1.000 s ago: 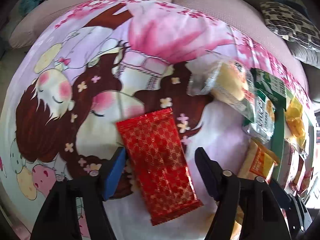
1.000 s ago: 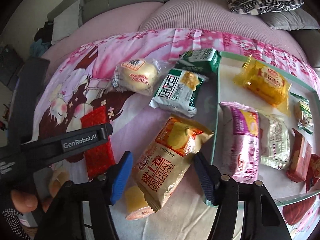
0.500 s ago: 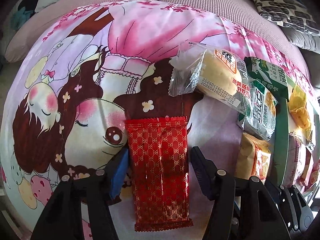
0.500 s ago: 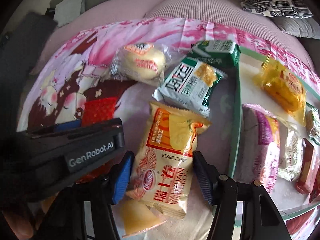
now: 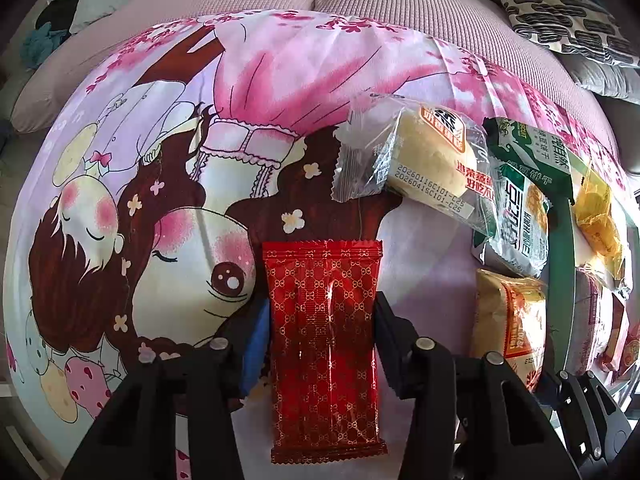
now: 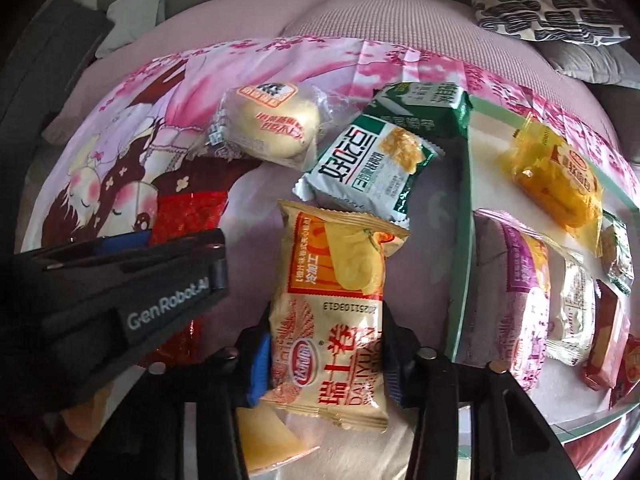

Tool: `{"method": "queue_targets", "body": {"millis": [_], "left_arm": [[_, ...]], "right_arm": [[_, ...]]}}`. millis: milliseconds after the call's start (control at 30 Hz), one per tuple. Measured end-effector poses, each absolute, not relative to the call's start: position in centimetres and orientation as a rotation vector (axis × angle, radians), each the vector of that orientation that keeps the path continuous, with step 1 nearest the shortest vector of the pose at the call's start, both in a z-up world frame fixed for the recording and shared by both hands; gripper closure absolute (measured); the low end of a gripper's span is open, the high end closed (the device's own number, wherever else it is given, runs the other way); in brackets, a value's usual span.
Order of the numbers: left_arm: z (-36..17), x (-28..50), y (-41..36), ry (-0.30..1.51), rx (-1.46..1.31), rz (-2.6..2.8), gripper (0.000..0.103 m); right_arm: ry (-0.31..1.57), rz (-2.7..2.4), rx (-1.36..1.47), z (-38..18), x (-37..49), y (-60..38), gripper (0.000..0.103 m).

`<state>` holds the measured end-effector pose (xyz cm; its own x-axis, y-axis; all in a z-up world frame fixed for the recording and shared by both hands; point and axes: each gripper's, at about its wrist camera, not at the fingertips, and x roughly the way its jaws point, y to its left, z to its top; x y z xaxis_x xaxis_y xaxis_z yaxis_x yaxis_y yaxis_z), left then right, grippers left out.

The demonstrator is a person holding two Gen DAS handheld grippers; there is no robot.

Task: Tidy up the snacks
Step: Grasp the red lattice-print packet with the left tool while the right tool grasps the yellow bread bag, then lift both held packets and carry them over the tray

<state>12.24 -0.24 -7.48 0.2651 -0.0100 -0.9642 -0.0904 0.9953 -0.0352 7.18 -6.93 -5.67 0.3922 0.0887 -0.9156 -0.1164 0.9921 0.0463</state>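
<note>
I have both grippers pinching snacks on the cartoon cloth [image 5: 280, 80]: my left gripper [image 5: 318, 320] clamps the red packet [image 5: 324, 344], my right gripper [image 6: 326, 344] the yellow roll pack [image 6: 332, 304]. Next, I judge, comes lifting each onto the tray [image 6: 460, 240] alongside.

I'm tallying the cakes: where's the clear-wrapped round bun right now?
The clear-wrapped round bun lies on the cartoon-print cloth, upper left in the right wrist view, left of the white-and-green cracker packet.
</note>
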Motion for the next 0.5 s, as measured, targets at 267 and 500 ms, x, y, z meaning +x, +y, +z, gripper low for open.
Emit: {"method": "queue_targets", "body": {"millis": [267,500], "left_arm": [[-6.3,11.9,0.5,1.287,-0.117,0.049,0.057],[-3.7,11.2,1.3,1.236,-0.138,0.04,0.057]], "right_arm": [[1.154,0.13,-0.02,-5.1,7.2,-7.4,0.064],[1.135,0.135,0.018,-3.8,6.7,-8.6,0.064]]}}
